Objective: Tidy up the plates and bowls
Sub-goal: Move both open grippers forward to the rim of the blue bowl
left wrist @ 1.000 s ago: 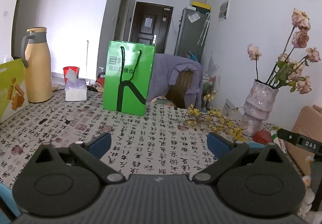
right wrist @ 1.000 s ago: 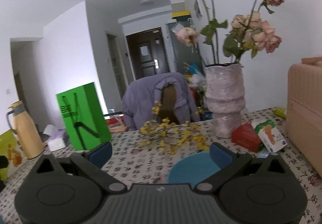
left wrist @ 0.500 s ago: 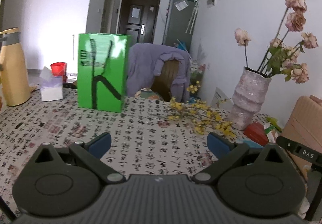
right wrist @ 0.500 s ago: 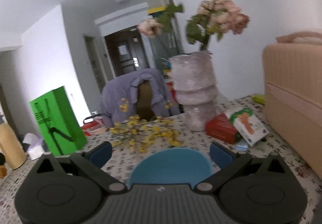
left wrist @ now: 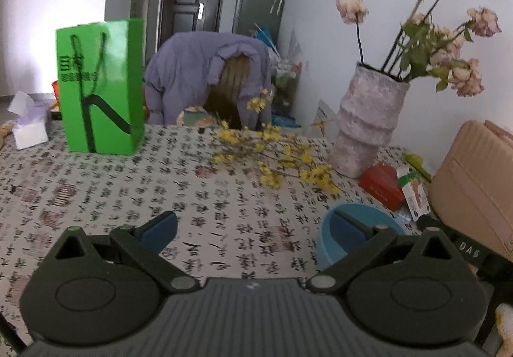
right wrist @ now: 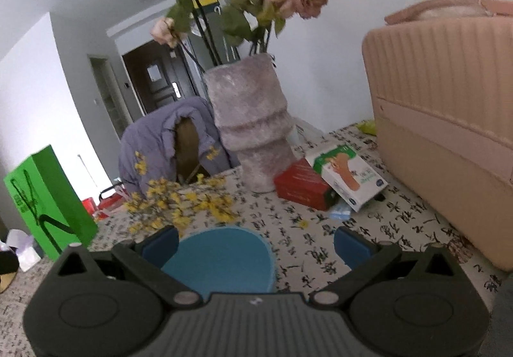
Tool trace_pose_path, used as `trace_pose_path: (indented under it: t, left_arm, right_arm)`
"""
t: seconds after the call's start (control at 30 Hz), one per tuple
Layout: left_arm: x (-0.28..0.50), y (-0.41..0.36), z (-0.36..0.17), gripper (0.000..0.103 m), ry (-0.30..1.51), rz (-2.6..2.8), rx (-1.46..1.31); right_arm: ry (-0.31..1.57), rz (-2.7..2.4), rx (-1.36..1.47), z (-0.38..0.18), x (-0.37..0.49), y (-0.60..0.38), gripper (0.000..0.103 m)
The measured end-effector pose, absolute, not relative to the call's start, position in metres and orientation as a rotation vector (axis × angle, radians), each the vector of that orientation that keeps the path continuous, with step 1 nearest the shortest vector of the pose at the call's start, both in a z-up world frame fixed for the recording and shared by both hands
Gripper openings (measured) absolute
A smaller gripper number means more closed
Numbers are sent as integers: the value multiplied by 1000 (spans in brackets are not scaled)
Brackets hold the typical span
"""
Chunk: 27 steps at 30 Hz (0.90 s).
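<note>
Left claw (left wrist: 253, 225) view swings right: yellow thermos gone out of frame, green bag (left wrist: 101, 86) now at left, tissue box (left wrist: 29, 124) at far left edge. Blue bowl (left wrist: 354, 233) now in left view, behind right fingertip (left wrist: 348, 227); a second ago only sliver. Right claw (right wrist: 255, 243) closer to vase (right wrist: 251, 129) and beige case (right wrist: 449, 119); bowl (right wrist: 221, 257) shifts from right fingertip to between fingers, nearer left one. Both claws remain spread wide.

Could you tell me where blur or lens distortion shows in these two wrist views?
Left wrist view: the tablecloth print and yellow flowers smear with motion blur; the blue bowl stays readable. Right wrist view: sharper, but the fisheye bows the pink case and walls, with dark corners.
</note>
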<state>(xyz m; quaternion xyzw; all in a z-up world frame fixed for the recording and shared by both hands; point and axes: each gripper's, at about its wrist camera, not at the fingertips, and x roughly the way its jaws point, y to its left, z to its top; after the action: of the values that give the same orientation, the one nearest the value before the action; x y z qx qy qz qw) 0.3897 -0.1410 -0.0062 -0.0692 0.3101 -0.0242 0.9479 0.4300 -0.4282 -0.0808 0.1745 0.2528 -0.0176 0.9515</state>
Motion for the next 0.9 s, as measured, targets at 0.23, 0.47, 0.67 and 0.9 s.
trace_pose_path:
  t: [0.23,0.47,0.67,0.9]
  left_arm:
    - [421,-168,-27,103,684,-14,-123]
    - [451,-191,-57,103,758,4,-104]
    - [467,-212,-80,102,800,11,-78]
    - [477,-222,-96,102,823,36,-58]
  right_arm:
    - [579,-34,348,-97,444,-424,103]
    - [628,-33,354,-108,451,-418,103]
    - [674,-51,359,-117,457,-416,102]
    - [710,-61,363,-123,462,-417,92]
